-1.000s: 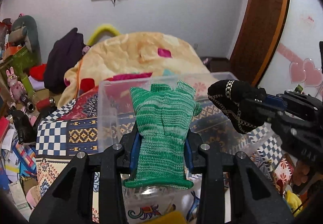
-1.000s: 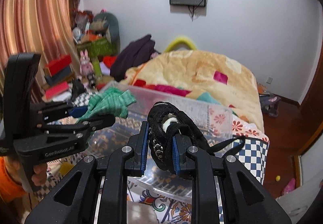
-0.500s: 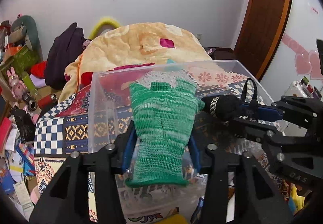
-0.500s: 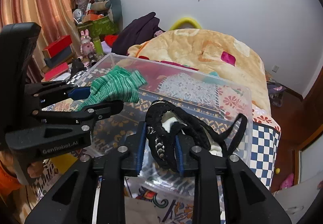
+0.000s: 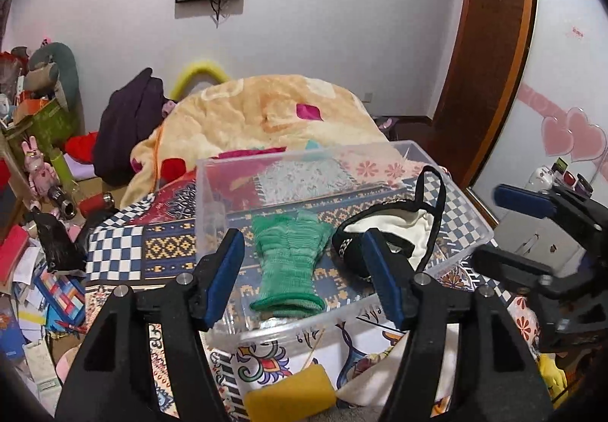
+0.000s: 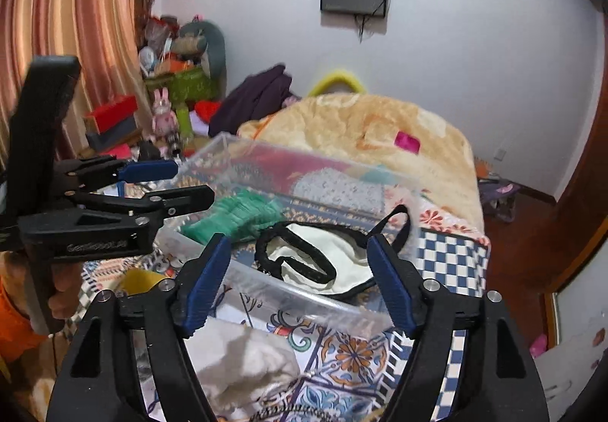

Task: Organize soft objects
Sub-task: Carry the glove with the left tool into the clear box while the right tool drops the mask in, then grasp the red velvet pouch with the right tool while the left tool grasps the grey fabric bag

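Observation:
A green knit glove (image 5: 290, 262) lies flat inside a clear plastic box (image 5: 471, 217). Beside it on the right lies a black and white cloth item with a strap (image 5: 391, 228). Both also show in the right wrist view: the glove (image 6: 239, 218) and the black and white item (image 6: 323, 258) in the box (image 6: 296, 293). My left gripper (image 5: 304, 277) is open and empty just above the box's near edge. My right gripper (image 6: 300, 277) is open and empty over the box, and its body shows at the right of the left wrist view (image 5: 539, 232).
A yellow sponge (image 5: 290, 397) and a white cloth (image 6: 243, 365) lie on the patterned cover in front of the box. A beige blanket (image 5: 273, 118) is heaped behind it. Toys and boxes (image 5: 34, 141) crowd the left side. A wooden door (image 5: 490, 42) stands at the right.
Both grippers have opened. The green glove and the black and white item have dropped into the clear box, and both grippers have pulled back above its near edge.

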`<move>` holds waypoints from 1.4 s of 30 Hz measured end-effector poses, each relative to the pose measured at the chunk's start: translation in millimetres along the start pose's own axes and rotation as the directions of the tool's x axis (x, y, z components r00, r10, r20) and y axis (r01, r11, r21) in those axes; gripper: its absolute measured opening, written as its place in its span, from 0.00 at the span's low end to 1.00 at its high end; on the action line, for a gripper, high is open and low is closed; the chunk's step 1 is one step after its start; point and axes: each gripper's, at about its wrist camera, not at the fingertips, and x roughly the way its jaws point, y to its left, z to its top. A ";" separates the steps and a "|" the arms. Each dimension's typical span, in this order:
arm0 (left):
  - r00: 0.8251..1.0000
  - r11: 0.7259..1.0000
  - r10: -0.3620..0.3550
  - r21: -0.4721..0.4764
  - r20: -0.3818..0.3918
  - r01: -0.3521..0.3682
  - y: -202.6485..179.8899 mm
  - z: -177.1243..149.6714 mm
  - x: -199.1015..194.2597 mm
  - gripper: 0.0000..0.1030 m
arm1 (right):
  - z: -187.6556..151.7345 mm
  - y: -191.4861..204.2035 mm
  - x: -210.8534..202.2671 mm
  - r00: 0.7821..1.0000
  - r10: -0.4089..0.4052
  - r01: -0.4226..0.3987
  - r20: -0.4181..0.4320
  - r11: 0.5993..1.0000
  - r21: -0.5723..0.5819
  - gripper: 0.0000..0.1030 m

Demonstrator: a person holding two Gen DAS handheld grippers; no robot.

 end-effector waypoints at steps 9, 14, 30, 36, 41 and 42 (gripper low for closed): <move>0.998 1.000 0.015 0.022 0.066 -0.017 -10.0 -30.0 -43.3 0.74 | -16.8 0.8 -52.6 0.988 -0.063 0.062 0.142 0.998 0.008 0.79; 0.998 1.000 -0.025 0.014 0.049 0.024 -16.2 -56.0 -59.5 0.74 | -39.1 4.5 -60.6 0.987 -0.088 0.084 0.137 0.996 0.031 0.79; 0.997 0.995 -0.053 0.083 -0.061 0.058 -49.8 -126.9 -47.3 0.83 | -133.8 -13.4 -47.6 0.990 -0.102 0.119 -0.098 0.974 0.191 0.79; 0.993 0.999 -0.036 0.014 -0.110 0.038 -28.8 -140.0 -29.8 0.85 | -154.2 -18.8 -39.2 0.984 -0.089 0.124 -0.155 0.964 0.236 0.79; 0.990 0.999 -0.044 -0.034 -0.134 0.040 -14.9 -147.7 -22.3 0.85 | -156.3 -16.0 -41.5 0.985 -0.089 0.121 -0.148 0.966 0.227 0.77; 0.990 0.999 -0.038 -0.026 -0.135 0.035 -15.8 -148.2 -22.3 0.85 | -156.3 -15.3 -40.6 0.985 -0.090 0.122 -0.150 0.968 0.221 0.73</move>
